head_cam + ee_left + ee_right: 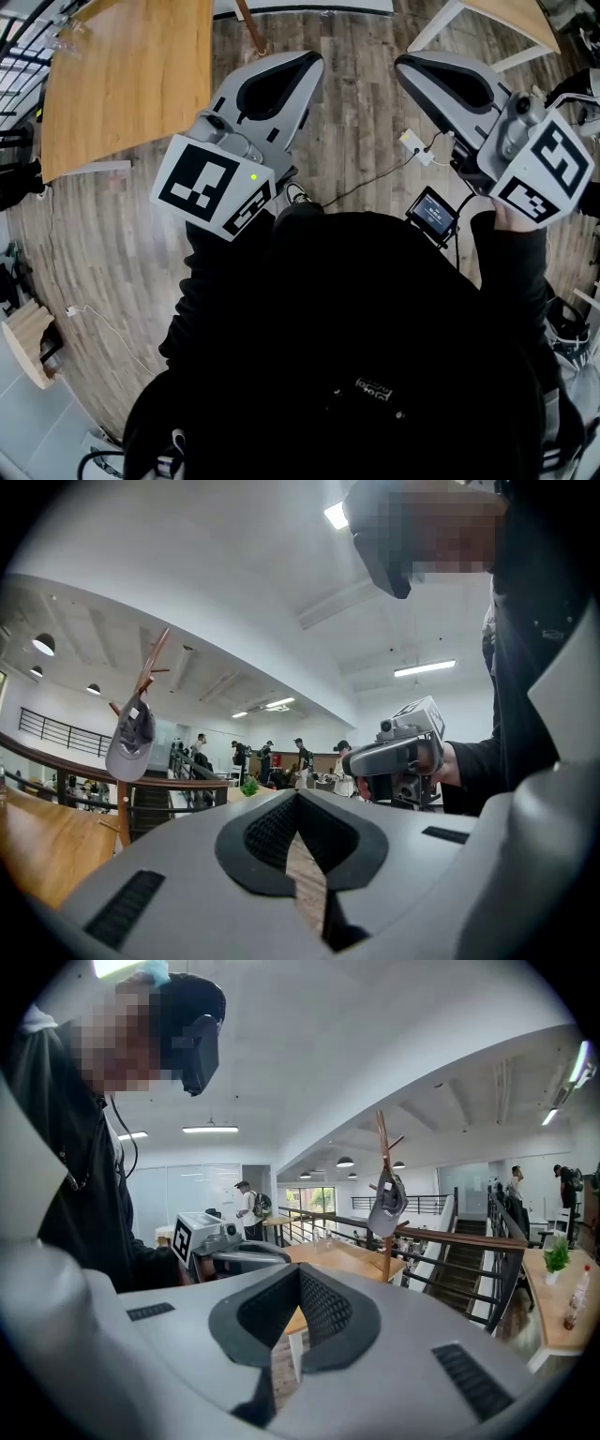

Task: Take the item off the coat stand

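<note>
The cap [131, 742] hangs from a side peg near the top of the wooden coat stand [123, 810]. Its long axis runs nearly straight up and down, with the brim end lowest and the crown against the pole. In the right gripper view the same cap [386, 1204] shows its hollow inside. There the coat stand [383, 1152] rises just past the far edge of a wooden table [342, 1260], in front of a railing [469, 1241].

The left gripper [298, 795] has its jaws pressed together with nothing between them. The right gripper [300, 1269] is likewise closed and empty. Both are held out in front of the person's dark-sleeved chest, side by side and apart, well short of the stand. From the head view the left gripper [305, 66] and right gripper [409, 66] point away over the plank floor [361, 141].
</note>
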`<state>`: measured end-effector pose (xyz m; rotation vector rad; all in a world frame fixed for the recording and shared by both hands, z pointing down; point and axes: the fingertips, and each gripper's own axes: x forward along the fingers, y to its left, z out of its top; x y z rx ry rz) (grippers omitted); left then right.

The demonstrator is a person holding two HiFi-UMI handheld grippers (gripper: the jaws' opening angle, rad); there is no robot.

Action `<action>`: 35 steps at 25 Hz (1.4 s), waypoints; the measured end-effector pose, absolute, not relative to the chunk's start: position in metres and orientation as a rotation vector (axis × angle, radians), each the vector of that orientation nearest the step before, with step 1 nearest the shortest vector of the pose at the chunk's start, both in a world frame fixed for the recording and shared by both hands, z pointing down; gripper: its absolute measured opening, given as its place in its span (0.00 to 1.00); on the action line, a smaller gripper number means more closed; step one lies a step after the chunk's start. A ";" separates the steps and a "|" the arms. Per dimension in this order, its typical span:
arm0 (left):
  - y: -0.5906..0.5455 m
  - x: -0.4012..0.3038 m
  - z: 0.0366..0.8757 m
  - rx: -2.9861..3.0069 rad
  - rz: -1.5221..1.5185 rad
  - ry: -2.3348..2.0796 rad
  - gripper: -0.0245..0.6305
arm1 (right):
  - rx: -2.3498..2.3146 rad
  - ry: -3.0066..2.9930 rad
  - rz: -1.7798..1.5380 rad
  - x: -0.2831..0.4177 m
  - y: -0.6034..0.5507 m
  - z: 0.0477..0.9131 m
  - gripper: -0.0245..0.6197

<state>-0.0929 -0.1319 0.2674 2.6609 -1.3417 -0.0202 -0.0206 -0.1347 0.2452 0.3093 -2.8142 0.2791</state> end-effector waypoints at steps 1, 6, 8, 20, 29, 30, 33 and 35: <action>-0.133 -0.093 0.269 2.659 -0.022 -1.343 0.04 | 0.305 -2.813 0.278 -0.021 -0.134 0.247 0.06; -0.134 -0.092 0.259 2.671 -0.033 -1.341 0.04 | 0.306 -2.808 0.273 -0.022 -0.134 0.238 0.06; -0.128 -0.087 0.264 2.679 -0.026 -1.331 0.04 | 0.306 -2.811 0.268 -0.020 -0.129 0.241 0.06; -0.056 -0.052 0.292 2.656 -0.034 -1.310 0.04 | 0.301 -2.804 0.305 0.016 -0.056 0.263 0.06; -0.087 -0.068 0.283 2.615 -0.016 -1.410 0.04 | 0.205 -2.835 0.311 0.003 -0.096 0.255 0.06; -0.084 -0.072 0.278 2.612 -0.017 -1.421 0.04 | 0.199 -2.840 0.306 0.000 -0.094 0.250 0.06; -0.075 -0.080 0.266 2.614 -0.016 -1.446 0.04 | 0.184 -2.859 0.289 -0.010 -0.088 0.238 0.06; -0.074 -0.082 0.263 2.615 -0.012 -1.461 0.04 | 0.176 -2.870 0.278 -0.011 -0.088 0.234 0.06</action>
